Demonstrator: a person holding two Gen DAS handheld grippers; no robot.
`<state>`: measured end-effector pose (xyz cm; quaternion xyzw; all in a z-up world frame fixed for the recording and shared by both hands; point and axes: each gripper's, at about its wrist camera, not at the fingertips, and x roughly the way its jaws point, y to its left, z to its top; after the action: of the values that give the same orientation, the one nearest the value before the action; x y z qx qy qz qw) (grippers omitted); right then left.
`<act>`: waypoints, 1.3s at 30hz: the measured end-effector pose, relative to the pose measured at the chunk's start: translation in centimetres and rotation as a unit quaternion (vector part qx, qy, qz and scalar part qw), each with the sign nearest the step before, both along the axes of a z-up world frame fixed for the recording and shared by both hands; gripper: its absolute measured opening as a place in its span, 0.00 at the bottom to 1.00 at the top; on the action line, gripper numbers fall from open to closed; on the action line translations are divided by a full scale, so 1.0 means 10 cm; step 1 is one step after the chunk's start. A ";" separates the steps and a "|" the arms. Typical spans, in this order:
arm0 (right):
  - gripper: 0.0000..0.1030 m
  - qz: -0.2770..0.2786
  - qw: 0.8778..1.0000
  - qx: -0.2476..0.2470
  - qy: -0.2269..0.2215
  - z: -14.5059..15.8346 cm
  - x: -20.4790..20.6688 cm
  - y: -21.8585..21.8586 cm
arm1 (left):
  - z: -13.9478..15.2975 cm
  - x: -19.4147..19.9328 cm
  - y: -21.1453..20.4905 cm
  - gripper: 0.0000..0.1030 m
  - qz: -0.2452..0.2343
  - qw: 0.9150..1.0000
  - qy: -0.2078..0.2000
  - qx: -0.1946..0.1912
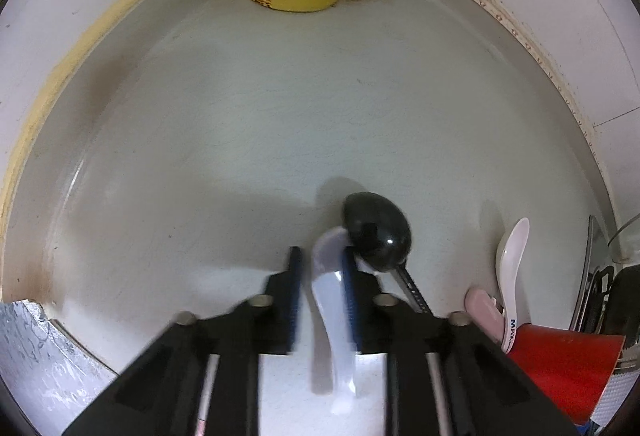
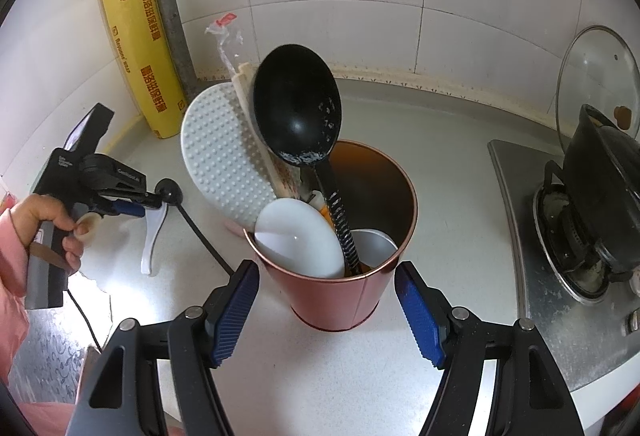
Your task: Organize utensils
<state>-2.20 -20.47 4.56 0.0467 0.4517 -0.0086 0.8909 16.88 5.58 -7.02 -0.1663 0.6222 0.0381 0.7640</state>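
In the left wrist view my left gripper (image 1: 321,252) points down at the grey counter, its blue pads (image 1: 350,296) closed on the handle of a blurred white spoon (image 1: 328,300). A black spoon (image 1: 378,230) lies just beyond, touching the white one. The right wrist view shows the same left gripper (image 2: 148,202) with the white spoon (image 2: 154,236) under it. My right gripper (image 2: 327,276) stands open, and the copper-red utensil holder (image 2: 340,300) sits between and just past its fingers, untouched. The holder contains a black ladle (image 2: 296,104), a white rice paddle (image 2: 224,156) and white spoons (image 2: 296,232).
A yellow cling-wrap box (image 2: 132,36) leans in the tiled corner behind. To the right are a gas stove with a black pot (image 2: 600,188) and a glass lid (image 2: 596,76) against the wall. A person's hand (image 2: 52,220) holds the left gripper. A thin black cable (image 2: 200,236) crosses the counter.
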 end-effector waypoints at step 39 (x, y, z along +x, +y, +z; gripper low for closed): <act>0.71 0.003 1.000 0.005 -0.002 -0.01 -0.01 -0.02 | 0.08 -0.27 0.10 0.41 0.008 0.999 0.041 0.020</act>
<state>-2.33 -20.66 4.51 0.0500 0.4505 -0.0032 0.8914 14.18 6.53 -6.23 -0.1542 0.6510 0.0637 0.7405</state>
